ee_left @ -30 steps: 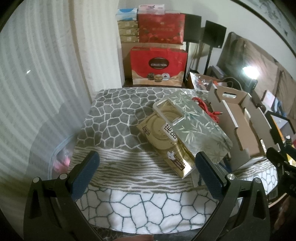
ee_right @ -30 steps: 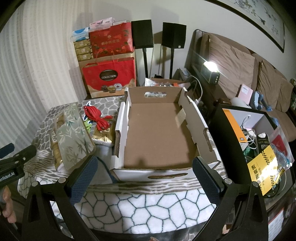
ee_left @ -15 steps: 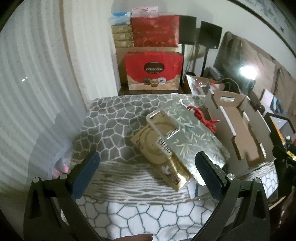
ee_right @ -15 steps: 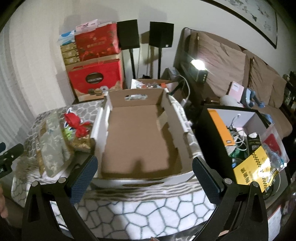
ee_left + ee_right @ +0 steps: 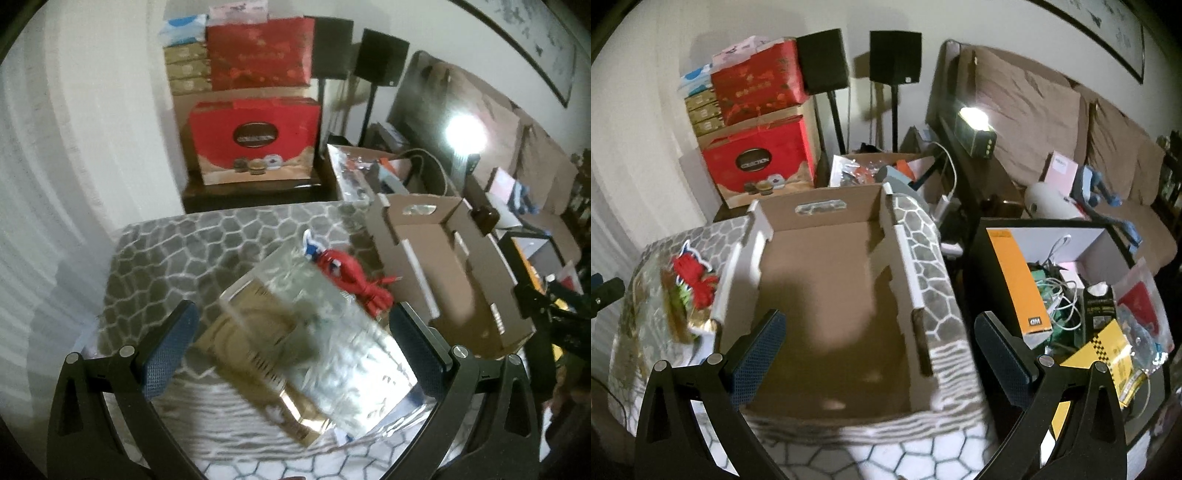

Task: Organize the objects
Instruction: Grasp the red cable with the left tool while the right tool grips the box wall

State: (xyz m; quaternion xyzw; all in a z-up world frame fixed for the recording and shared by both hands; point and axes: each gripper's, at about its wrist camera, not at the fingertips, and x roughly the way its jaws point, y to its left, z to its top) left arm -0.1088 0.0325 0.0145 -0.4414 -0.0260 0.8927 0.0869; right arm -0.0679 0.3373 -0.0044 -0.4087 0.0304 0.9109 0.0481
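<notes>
The left gripper [image 5: 295, 345] hangs over the table [image 5: 159, 251] with its fingers spread wide and nothing between them. Under it lies a silver packet [image 5: 332, 332] with a leaf pattern, slanting from 11 o'clock to 5 o'clock, and a gold box [image 5: 258, 354] touches the packet's left edge, partly under it. A red cord bundle [image 5: 351, 275] rests at the packet's far end, at about 1 o'clock from the gripper. The view is blurred, so the print on the gold box cannot be read.

The right gripper [image 5: 875, 349] is spread just as wide, also holding nothing, above the near end of an open cardboard box [image 5: 827, 280] that looks empty. The box stands on the table's patterned cloth, and the cord, packet and gold box lie just beside its left wall, at 9 to 10 o'clock. At 3 o'clock, off the table, a dark bin [image 5: 979, 258] holds cables and cartons. At 11 o'clock red gift boxes [image 5: 757, 158] are stacked by the wall.
</notes>
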